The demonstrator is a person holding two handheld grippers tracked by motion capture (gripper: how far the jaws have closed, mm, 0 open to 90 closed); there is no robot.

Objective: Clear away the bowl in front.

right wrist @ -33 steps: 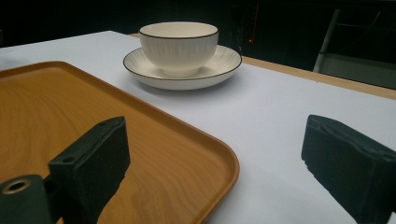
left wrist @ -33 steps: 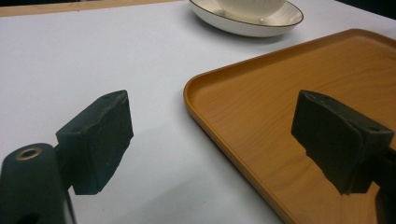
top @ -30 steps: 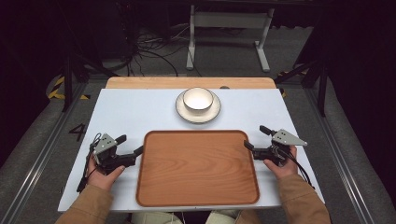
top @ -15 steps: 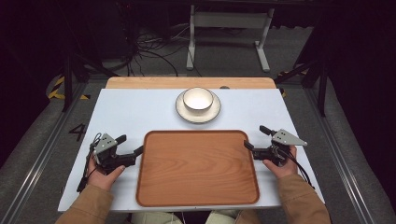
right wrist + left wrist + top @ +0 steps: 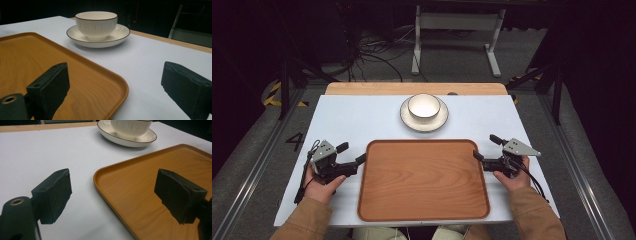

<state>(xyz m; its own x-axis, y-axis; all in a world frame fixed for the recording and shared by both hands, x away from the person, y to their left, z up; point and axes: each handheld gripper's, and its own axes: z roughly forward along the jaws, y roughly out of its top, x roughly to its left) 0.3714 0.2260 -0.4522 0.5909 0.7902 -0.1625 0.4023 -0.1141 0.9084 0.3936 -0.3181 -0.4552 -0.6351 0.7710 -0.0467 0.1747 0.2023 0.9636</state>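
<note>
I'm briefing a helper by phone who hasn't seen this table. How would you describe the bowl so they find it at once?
Start at the big wooden tray lying on the white table. Just beyond the tray's far edge, near the middle, sits a cream saucer, and the bowl stands on it. It is the only deep vessel: cream, faintly ribbed, with a thin dark rim.

The bowl [image 5: 131, 127] is cut off at the left gripper view's top edge, its rim unseen.
</note>
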